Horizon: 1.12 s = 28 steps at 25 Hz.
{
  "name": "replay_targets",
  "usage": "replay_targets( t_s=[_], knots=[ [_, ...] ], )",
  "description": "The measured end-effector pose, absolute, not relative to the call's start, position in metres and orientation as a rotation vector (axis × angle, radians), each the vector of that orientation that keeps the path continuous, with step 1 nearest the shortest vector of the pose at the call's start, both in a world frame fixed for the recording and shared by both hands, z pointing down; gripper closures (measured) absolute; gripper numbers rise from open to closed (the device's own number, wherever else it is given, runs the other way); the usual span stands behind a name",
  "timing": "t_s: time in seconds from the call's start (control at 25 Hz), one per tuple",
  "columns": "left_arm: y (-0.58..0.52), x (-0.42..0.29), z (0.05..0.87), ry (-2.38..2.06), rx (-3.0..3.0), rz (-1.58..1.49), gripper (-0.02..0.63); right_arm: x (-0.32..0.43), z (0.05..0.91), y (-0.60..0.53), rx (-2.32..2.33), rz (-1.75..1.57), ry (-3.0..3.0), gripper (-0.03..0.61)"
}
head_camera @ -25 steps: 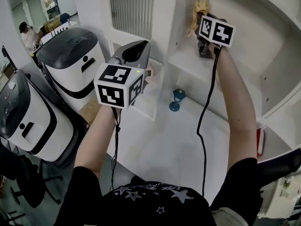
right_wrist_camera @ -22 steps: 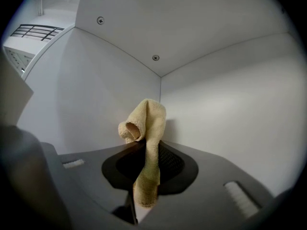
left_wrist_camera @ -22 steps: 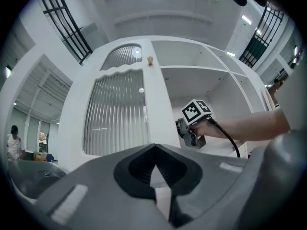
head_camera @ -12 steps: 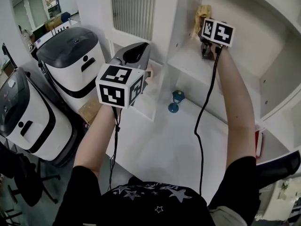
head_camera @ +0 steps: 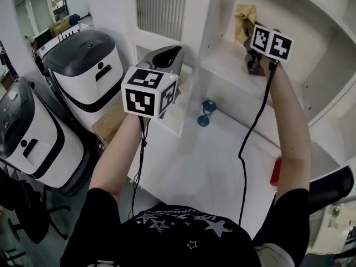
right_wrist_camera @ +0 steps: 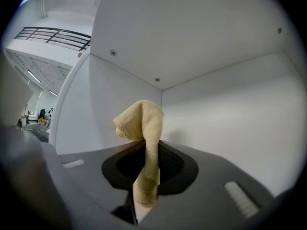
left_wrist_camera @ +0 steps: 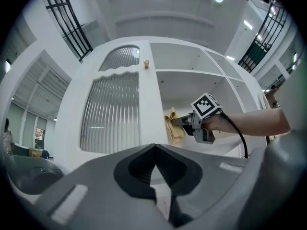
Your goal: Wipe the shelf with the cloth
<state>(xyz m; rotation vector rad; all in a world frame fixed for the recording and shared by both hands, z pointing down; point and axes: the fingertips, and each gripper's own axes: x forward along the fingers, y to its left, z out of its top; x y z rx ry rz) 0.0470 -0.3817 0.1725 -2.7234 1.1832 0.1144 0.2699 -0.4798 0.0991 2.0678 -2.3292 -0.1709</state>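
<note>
Right hand-held gripper (head_camera: 251,48) is reached into the upper shelf (head_camera: 225,67) compartment, jaws pinched on the yellow cloth (head_camera: 245,16). In the right gripper view the cloth (right_wrist_camera: 142,128) runs up out of the closed jaws with its top folded over, near the back-left corner where side wall, back wall and ceiling meet. It looks just off the walls rather than pressed flat, but I can't confirm contact from either angle. Left hand-held gripper (head_camera: 166,59) is held outside the unit in front of the ribbed door panel (left_wrist_camera: 111,111), jaws pressed together with nothing between them, so it's idle. Progress: cloth is picked up and is in the right compartment, so grasp and reach are done. My read is the wiping itself is at or near its start. The shelf board under the gripper is bare and white with no visible streaks or dirt, so I can't say how much has been covered. Left to do: press the cloth down onto the board and sweep across it. Small blue stemmed thing (head_camera: 206,113) sits on the lower worktop, well clear
</note>
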Motion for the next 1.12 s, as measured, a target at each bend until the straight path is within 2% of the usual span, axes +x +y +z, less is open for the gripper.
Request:
replay_targets(
  t_s=[0.64,1.12],
  knots=[
    [-0.338,0.062,0.178,1.093,-2.754,0.075,0.612,0.162,0.126,-0.399,1.844,-0.052,-2.633,0.503],
    [-0.336,0.059,0.191,1.108,-2.775,0.051,0.612,0.143,0.142,-0.414,1.857,-0.010,-2.561,0.505]
  ],
)
